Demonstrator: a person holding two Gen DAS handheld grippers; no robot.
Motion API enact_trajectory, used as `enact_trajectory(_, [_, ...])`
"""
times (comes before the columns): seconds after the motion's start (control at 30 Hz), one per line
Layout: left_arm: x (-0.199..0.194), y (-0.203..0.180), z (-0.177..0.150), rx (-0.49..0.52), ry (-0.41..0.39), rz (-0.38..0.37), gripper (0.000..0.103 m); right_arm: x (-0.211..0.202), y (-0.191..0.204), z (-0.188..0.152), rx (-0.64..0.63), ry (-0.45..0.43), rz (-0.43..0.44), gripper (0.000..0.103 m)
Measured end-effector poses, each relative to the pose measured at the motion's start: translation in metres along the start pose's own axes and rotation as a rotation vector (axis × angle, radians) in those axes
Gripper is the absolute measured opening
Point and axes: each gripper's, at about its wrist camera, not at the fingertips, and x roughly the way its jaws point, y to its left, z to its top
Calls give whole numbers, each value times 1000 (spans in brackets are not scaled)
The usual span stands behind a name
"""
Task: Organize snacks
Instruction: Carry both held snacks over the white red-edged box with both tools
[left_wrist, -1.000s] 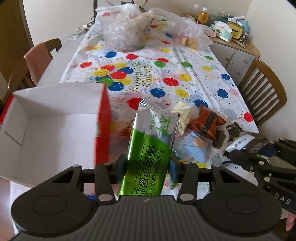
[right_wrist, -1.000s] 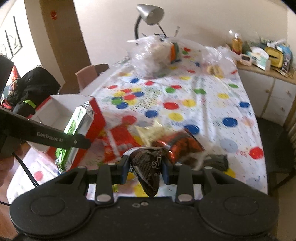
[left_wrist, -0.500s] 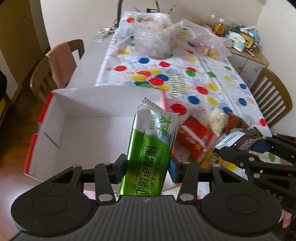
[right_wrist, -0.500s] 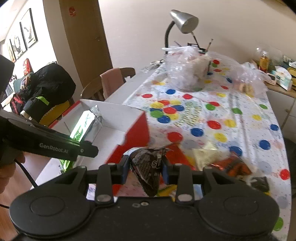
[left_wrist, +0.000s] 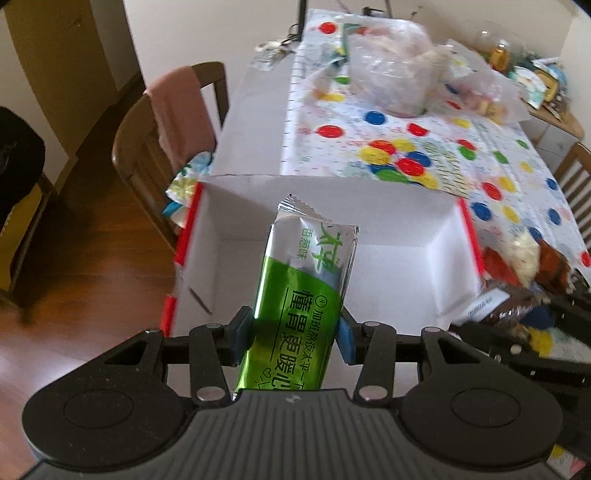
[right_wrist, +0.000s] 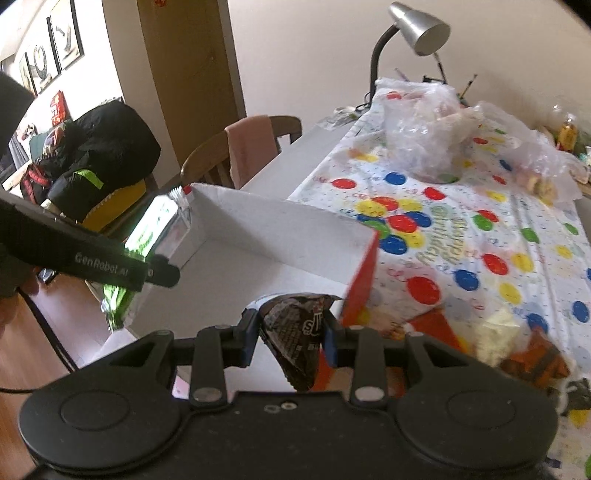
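Note:
My left gripper (left_wrist: 293, 338) is shut on a green and silver snack packet (left_wrist: 306, 295), which stands up over the white inside of an open cardboard box (left_wrist: 391, 236) with red outer walls. My right gripper (right_wrist: 290, 338) is shut on a dark brown crinkled snack wrapper (right_wrist: 295, 332), held above the box's near right corner (right_wrist: 360, 280). In the right wrist view the left gripper (right_wrist: 162, 271) reaches in from the left with the green packet (right_wrist: 155, 225) at the box's left wall. Loose snacks (right_wrist: 517, 343) lie on the dotted tablecloth right of the box.
A table with a coloured-dot cloth (left_wrist: 417, 147) carries clear plastic bags (left_wrist: 391, 77) at its far end and a desk lamp (right_wrist: 417, 29). A wooden chair with a pink cloth (left_wrist: 177, 122) stands left of the table. Another chair (left_wrist: 576, 184) stands at the right. A sideboard (left_wrist: 554, 118) holds clutter.
Both grippers have swept leftwards with their snacks. The green packet now hangs over the middle of the box, and the brown wrapper has come from above the loose snacks to the box's corner.

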Motion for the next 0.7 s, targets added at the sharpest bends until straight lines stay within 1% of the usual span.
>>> enact_trajectory(0.17, [22,13,15,4,39,8,46,31,12,13,19,42,12,34])
enact_trajectory(0.27, [38,15,19,19,87,1,46,50,14,20,33,65,6,34])
enact_trajectory(0.37, [56,13,17,40,136,16,46,68,14,23,59,102,7,34])
enact_trajectory(0.53, [83,9,9,72,221,34,46,97,24,20,25,181,4,34])
enact_trajectory(0.7, [102,7,3,90,275,41,46,116,32,14,5,245,7,33])
